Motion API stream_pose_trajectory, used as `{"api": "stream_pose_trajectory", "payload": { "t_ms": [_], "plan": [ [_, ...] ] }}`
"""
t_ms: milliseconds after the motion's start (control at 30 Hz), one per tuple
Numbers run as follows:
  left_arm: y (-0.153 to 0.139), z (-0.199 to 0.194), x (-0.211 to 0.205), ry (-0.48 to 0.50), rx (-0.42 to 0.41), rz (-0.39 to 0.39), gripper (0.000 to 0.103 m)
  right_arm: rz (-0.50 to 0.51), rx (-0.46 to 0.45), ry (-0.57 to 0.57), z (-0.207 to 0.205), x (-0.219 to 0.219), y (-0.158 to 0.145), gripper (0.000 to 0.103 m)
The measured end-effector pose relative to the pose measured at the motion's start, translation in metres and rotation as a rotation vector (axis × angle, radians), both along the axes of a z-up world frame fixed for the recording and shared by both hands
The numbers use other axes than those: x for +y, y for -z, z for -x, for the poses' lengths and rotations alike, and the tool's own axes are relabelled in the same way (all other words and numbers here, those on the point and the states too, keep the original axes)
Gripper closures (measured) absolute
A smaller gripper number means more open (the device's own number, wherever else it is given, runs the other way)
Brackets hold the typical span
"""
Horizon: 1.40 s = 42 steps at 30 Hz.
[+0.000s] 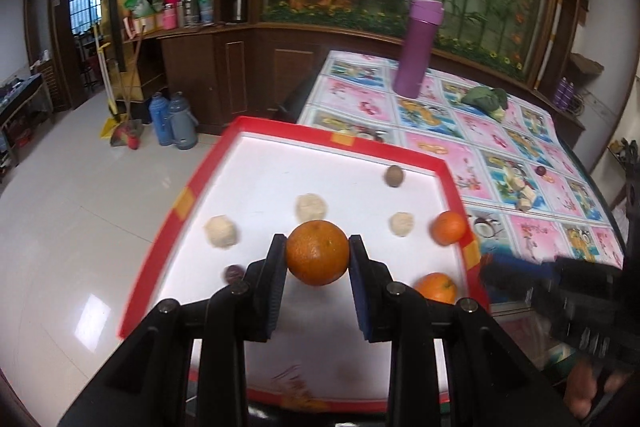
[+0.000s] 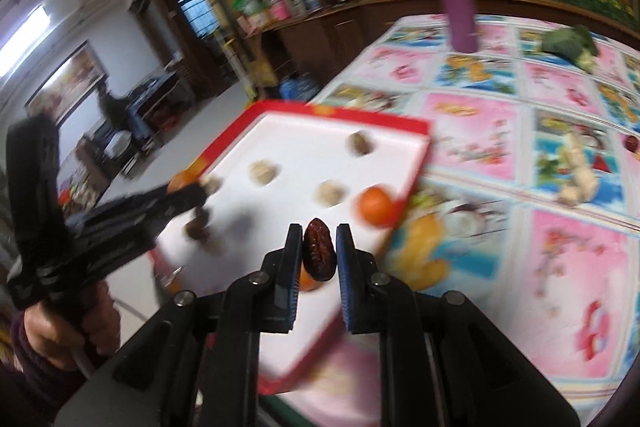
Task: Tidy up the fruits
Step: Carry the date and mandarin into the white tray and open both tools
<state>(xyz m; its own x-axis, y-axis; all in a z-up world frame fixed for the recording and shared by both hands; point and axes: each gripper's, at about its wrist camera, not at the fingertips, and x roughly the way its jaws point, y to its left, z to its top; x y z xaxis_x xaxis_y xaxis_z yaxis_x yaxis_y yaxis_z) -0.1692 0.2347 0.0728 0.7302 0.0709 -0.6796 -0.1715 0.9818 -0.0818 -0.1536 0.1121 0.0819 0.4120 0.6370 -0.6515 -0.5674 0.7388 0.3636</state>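
The left gripper [image 1: 318,254] holds an orange [image 1: 317,253] between its two pads, gripped at its widest part, above the white floor of the red-rimmed tray [image 1: 404,151]. The right gripper [image 2: 319,254] is pinched narrow on a dried red date [image 2: 319,253], which stands on end between the pads over the tray's near right edge.

Already lying in the tray are two smaller oranges [image 1: 449,227] by the right rim, three pale rough balls [image 1: 311,207], a brown round fruit [image 1: 394,175] near the far rim and a dark date [image 1: 232,273] at the left. Out on the patterned tablecloth [image 1: 536,239] stand a purple bottle [image 1: 418,47] and a green vegetable [image 1: 486,98], well apart from the tray.

Both fruits look ready for placing. To do it well, each should be lowered until it nearly touches the tray floor before the jaws widen, since the orange will likely roll if dropped. A bare patch should be chosen, perhaps beside like fruit. The two grippers work close together here, so releasing one at a time avoids a knock.
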Motion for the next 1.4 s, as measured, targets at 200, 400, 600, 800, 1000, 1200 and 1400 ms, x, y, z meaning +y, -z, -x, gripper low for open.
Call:
{"api": "stream_pose_trajectory", "payload": {
  "t_ms": [200, 400, 600, 800, 1000, 1200, 1400],
  "plan": [
    [0.011, 0.008, 0.009, -0.022, 0.026, 0.003, 0.074, 0.043, -0.014, -0.13, 0.033, 0.039, 0.01, 0.084],
    [0.019, 0.007, 0.006, -0.01, 0.048, 0.008, 0.074, 0.073, 0.012, -0.149, 0.035, 0.047, 0.024, 0.084],
    [0.023, 0.005, 0.004, -0.003, 0.072, -0.002, 0.073, 0.084, 0.028, -0.151, 0.032, 0.051, 0.031, 0.084],
    [0.027, 0.004, 0.005, -0.024, 0.095, -0.016, 0.072, 0.111, 0.027, -0.149, 0.027, 0.058, 0.039, 0.084],
    [0.023, 0.005, 0.007, -0.041, 0.1, -0.021, 0.061, 0.116, 0.068, -0.14, 0.017, 0.054, 0.04, 0.084],
    [0.014, 0.006, 0.003, -0.05, 0.081, -0.034, 0.054, 0.016, 0.066, -0.103, 0.008, 0.029, 0.025, 0.083],
    [0.011, 0.002, -0.014, -0.018, 0.079, -0.047, 0.052, -0.009, 0.057, -0.012, -0.005, -0.006, 0.019, 0.083]
  ]
}}
